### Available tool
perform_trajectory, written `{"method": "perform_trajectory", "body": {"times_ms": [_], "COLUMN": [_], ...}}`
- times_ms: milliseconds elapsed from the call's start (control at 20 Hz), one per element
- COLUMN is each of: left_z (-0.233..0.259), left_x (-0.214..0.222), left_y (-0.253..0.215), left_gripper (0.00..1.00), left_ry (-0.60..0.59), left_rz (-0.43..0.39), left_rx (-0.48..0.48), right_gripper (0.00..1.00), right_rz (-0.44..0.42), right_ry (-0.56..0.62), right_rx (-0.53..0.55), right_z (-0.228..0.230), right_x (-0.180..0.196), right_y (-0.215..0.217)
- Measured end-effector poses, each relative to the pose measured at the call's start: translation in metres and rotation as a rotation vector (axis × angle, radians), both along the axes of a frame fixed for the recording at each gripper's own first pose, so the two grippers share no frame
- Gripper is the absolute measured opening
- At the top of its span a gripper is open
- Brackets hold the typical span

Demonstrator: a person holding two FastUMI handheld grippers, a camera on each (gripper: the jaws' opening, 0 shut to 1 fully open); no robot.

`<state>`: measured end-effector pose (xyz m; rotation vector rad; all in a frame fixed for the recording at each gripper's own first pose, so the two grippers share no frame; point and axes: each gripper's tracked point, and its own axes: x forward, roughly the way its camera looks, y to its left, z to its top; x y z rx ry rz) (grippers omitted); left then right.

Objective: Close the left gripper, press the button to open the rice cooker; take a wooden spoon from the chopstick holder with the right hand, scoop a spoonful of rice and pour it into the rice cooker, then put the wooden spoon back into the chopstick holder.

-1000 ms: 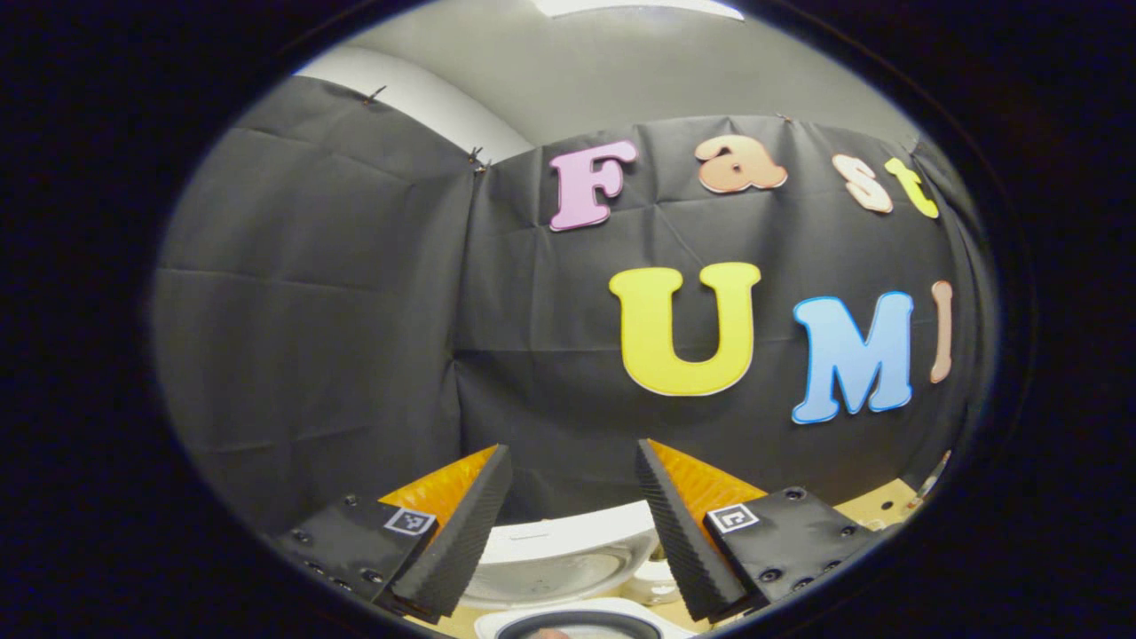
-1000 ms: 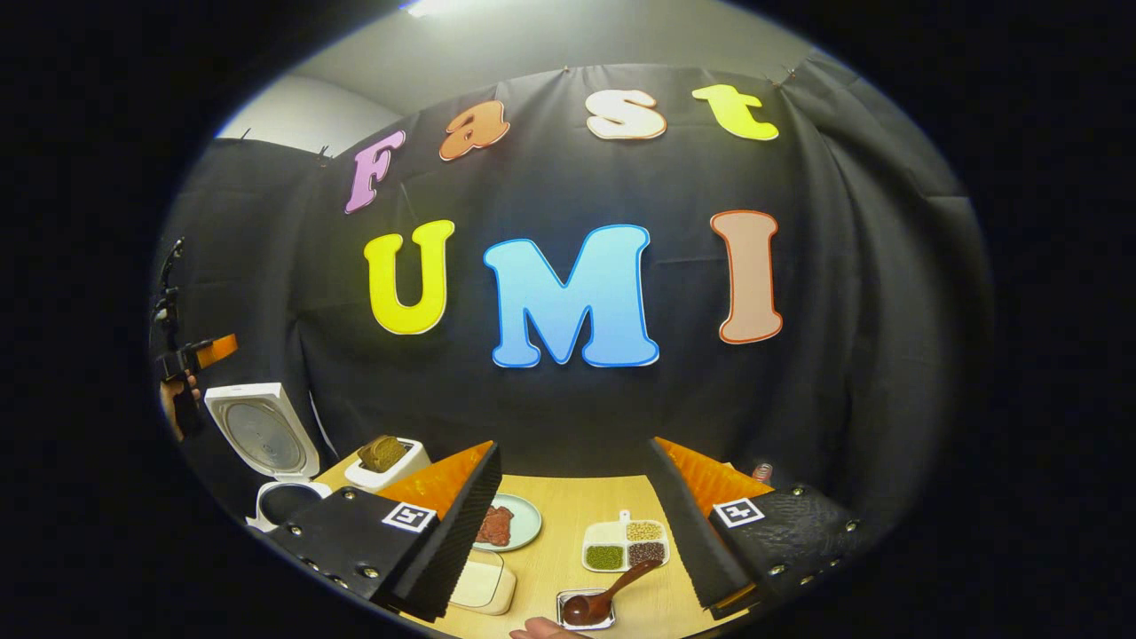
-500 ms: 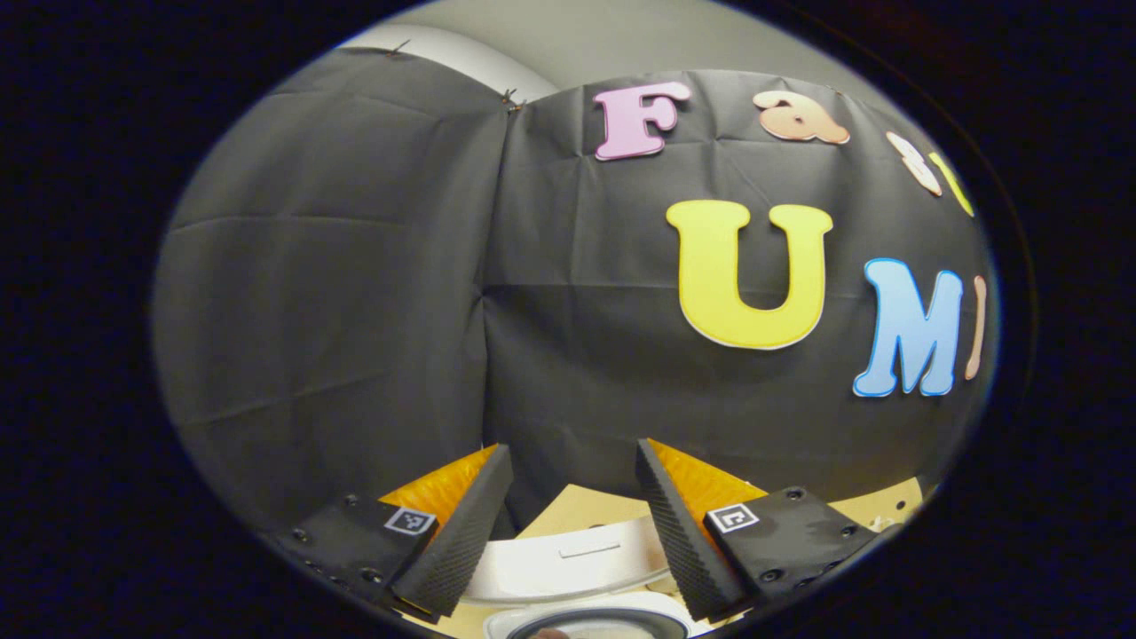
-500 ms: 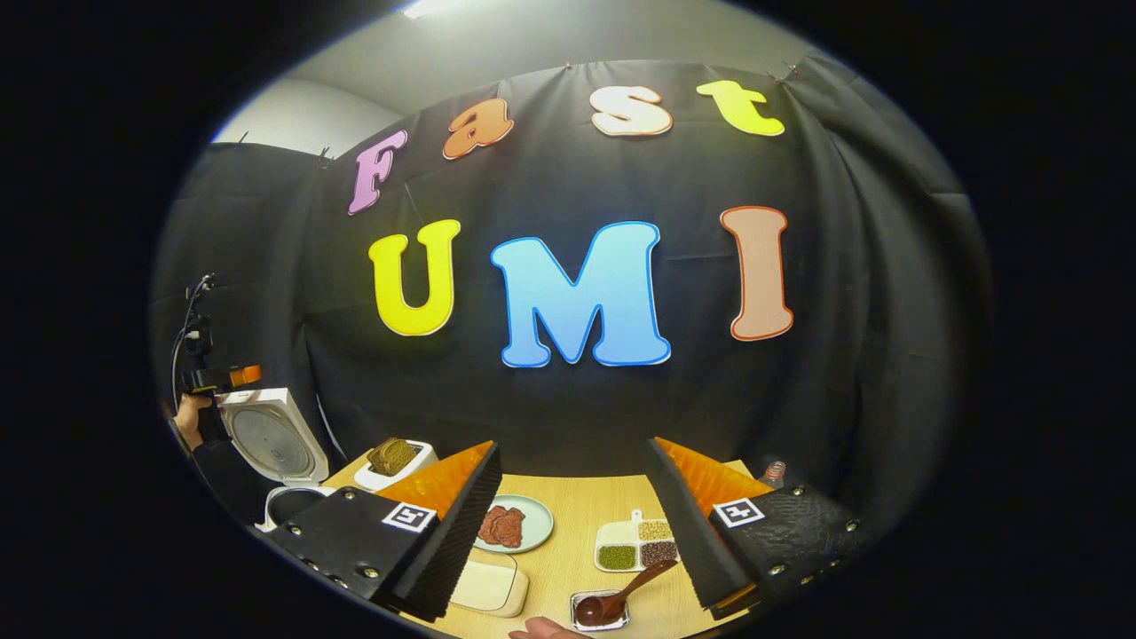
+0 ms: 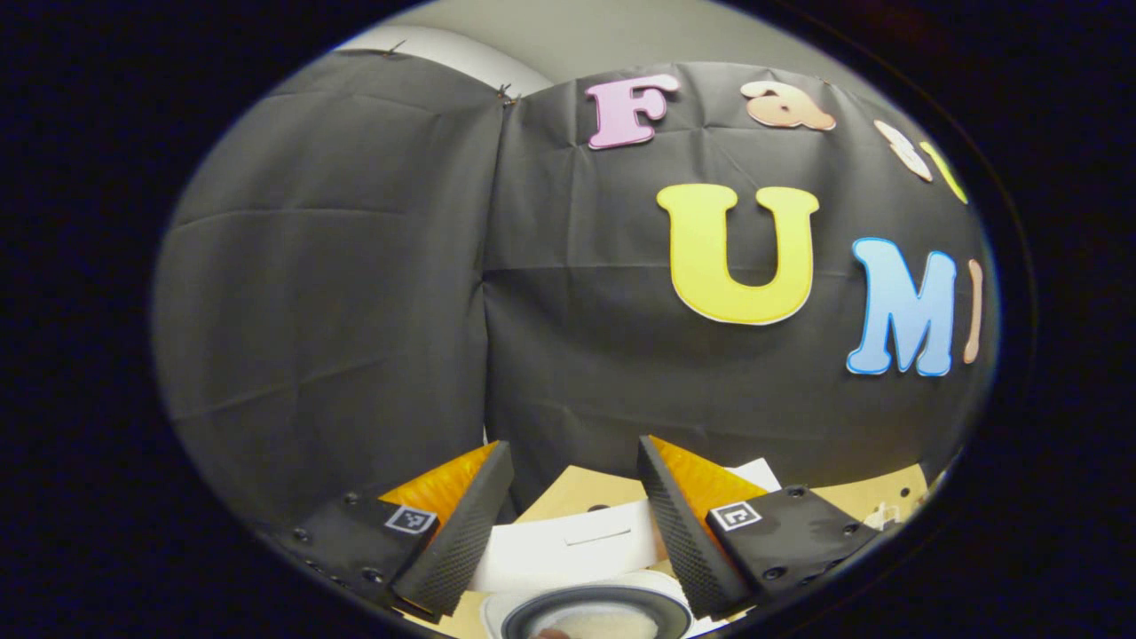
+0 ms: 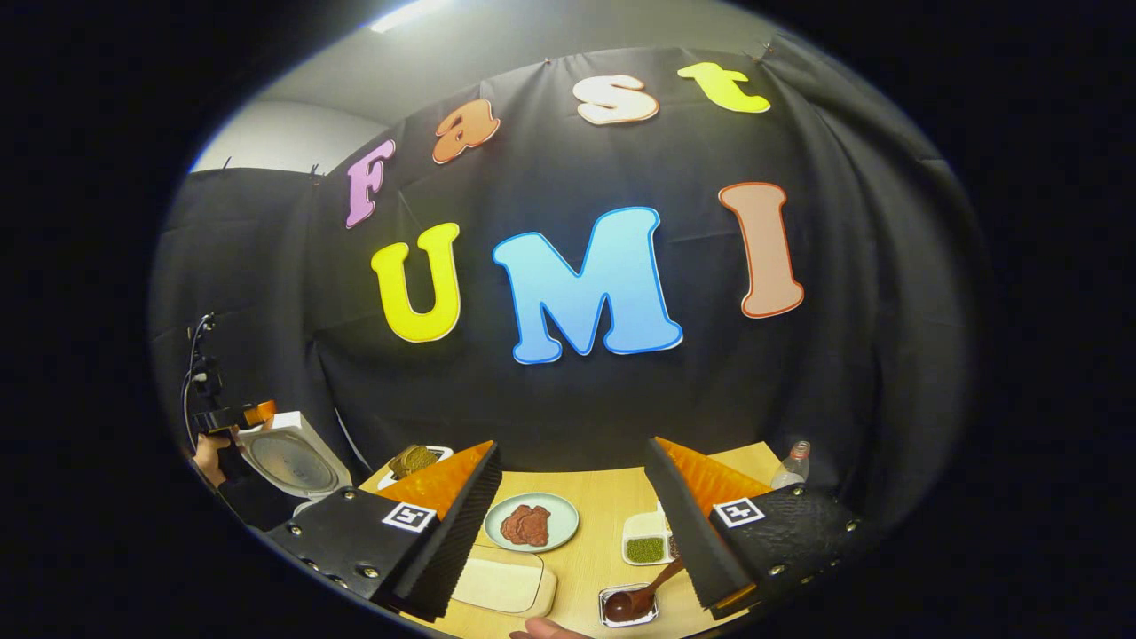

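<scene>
The white rice cooker's lid [image 5: 577,548] lies nearly edge-on between and beyond my left gripper's [image 5: 572,448] open fingers; whether they touch it I cannot tell. Its dark inner pot [image 5: 595,614] with pale contents is below. In the right gripper view the lid [image 6: 293,457] leans forward at far left, and the left gripper [image 6: 256,414], held by a hand, is at its top edge. My right gripper [image 6: 572,446] hangs open and empty above the table. A dark wooden spoon [image 6: 641,595] rests in a small metal tray [image 6: 612,619] below it.
On the wooden table [image 6: 603,497] are a plate of meat [image 6: 531,524], a cream lidded box [image 6: 501,586], a divided dish of green beans [image 6: 648,548], a toaster with bread [image 6: 413,460] and a bottle [image 6: 797,463] at the right edge.
The cooker lid has tipped forward from upright, and the left gripper has come down with it at its top edge. The right gripper view has shifted right and rolled slightly.
</scene>
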<state>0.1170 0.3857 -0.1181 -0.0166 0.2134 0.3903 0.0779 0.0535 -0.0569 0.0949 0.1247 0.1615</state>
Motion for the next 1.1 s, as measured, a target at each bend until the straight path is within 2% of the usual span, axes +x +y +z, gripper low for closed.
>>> {"method": "perform_trajectory", "body": {"times_ms": [150, 450, 500, 550, 600, 650, 700, 750, 900, 1100], "left_z": [-0.006, -0.033, -0.037, -0.039, -0.042, -0.047, -0.05, -0.055, -0.07, -0.093], "left_x": [-0.028, -0.07, -0.074, -0.078, -0.083, -0.087, -0.091, -0.095, -0.107, -0.12], "left_y": [-0.025, -0.059, -0.063, -0.065, -0.069, -0.073, -0.076, -0.08, -0.088, -0.099], "left_gripper": [1.0, 0.99, 0.98, 0.98, 0.97, 0.96, 0.98, 1.0, 0.96, 0.96], "left_ry": [-0.033, -0.04, -0.037, -0.036, -0.037, -0.037, -0.039, -0.037, -0.014, 0.024], "left_rz": [-0.013, -0.017, -0.017, -0.014, -0.014, -0.017, -0.018, -0.018, -0.017, -0.029], "left_rx": [0.032, 0.035, 0.032, 0.035, 0.036, 0.038, 0.038, 0.033, 0.016, -0.015], "right_gripper": [0.98, 0.98, 0.94, 0.98, 0.98, 0.94, 0.98, 0.98, 0.98, 0.98], "right_rz": [-0.023, 0.007, 0.012, 0.023, 0.037, 0.048, 0.055, 0.058, 0.067, 0.074], "right_ry": [-0.03, -0.104, -0.117, -0.128, -0.136, -0.138, -0.136, -0.13, -0.126, -0.12], "right_rx": [-0.05, -0.137, -0.153, -0.164, -0.169, -0.169, -0.171, -0.172, -0.162, -0.163], "right_z": [0.006, 0.02, 0.022, 0.024, 0.025, 0.026, 0.025, 0.023, 0.025, 0.025], "right_x": [-0.002, -0.007, -0.008, -0.009, -0.012, -0.014, -0.014, -0.016, -0.019, -0.022], "right_y": [-0.007, 0.013, 0.016, 0.021, 0.027, 0.031, 0.034, 0.035, 0.035, 0.037]}}
